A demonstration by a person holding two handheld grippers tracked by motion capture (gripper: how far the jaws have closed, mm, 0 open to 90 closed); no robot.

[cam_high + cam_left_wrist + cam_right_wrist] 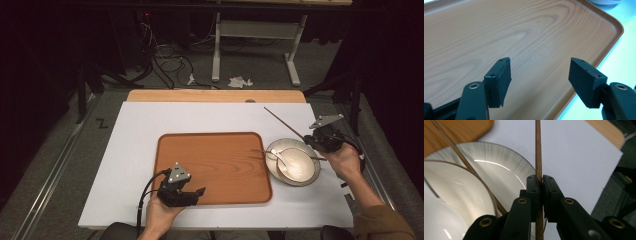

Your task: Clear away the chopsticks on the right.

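Table [135, 150]: we see a white top with a wooden strip along the far edge; everything sits toward the near right.
Tray [200, 150]: wooden, wood-grain floor, low raised rim, nothing on it. We judge it stiff and fairly light, best taken at the rim.
Plate [274, 146]: pale, ribbed rim, just right of the tray. Glazed, so we judge it slippery and breakable; no good jaw hold except over the edge.
Bowl [300, 167]: white, sits on the plate. Same caution, fragile and slick.
Spoon [281, 160]: white, lies in the bowl, handle toward the tray. Likely ceramic; we cannot tell for sure.
Left gripper [196, 193]: hovers over the tray's near edge; in the left gripper view [540, 75] the jaws stand wide apart with nothing between.
Right gripper [320, 141]: at the plate's far right; in the right gripper view [540, 186] the jaws are pressed onto a chopstick.
Held chopstick [282, 121]: thin brown wood, lifted, running far-left from the jaws. We judge it light, stiff and prone to pivot; held partway along its length.
Second chopstick [262, 152]: lies across plate and bowl, tip toward the tray. We'd pinch it where it bridges the rim.
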